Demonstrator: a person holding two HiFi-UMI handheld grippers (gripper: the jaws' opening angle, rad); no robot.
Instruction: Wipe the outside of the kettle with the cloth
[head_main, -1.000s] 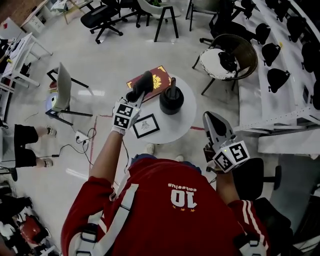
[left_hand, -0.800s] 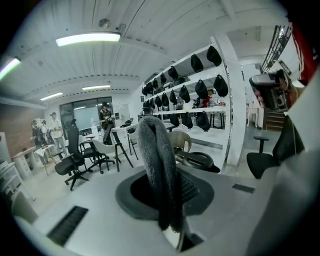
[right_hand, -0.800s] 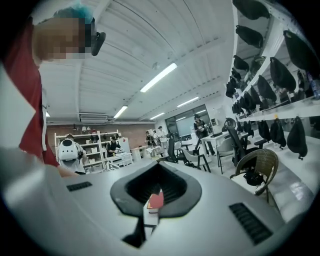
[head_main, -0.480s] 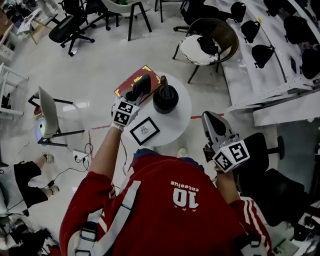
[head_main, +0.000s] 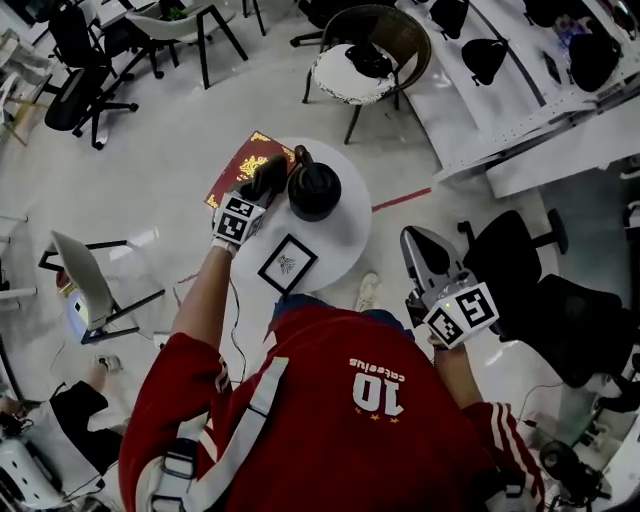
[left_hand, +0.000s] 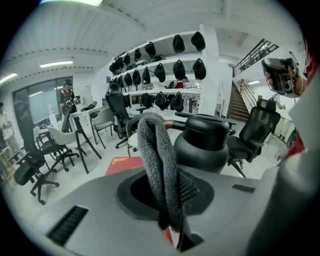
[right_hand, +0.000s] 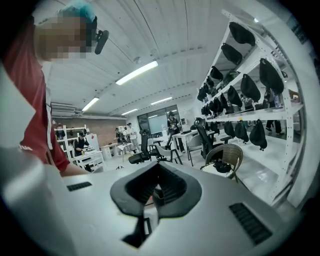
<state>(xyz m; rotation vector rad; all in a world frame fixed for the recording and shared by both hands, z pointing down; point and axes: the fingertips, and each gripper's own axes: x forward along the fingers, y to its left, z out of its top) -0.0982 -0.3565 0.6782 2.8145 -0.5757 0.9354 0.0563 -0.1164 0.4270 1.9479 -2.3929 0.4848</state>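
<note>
Left gripper view: cloth (left_hand: 157, 165) upright, lengthwise

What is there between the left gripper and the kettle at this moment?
Only the grey cloth, held by the left gripper and standing folded in front of the black kettle. The left gripper view shows this best.
</note>
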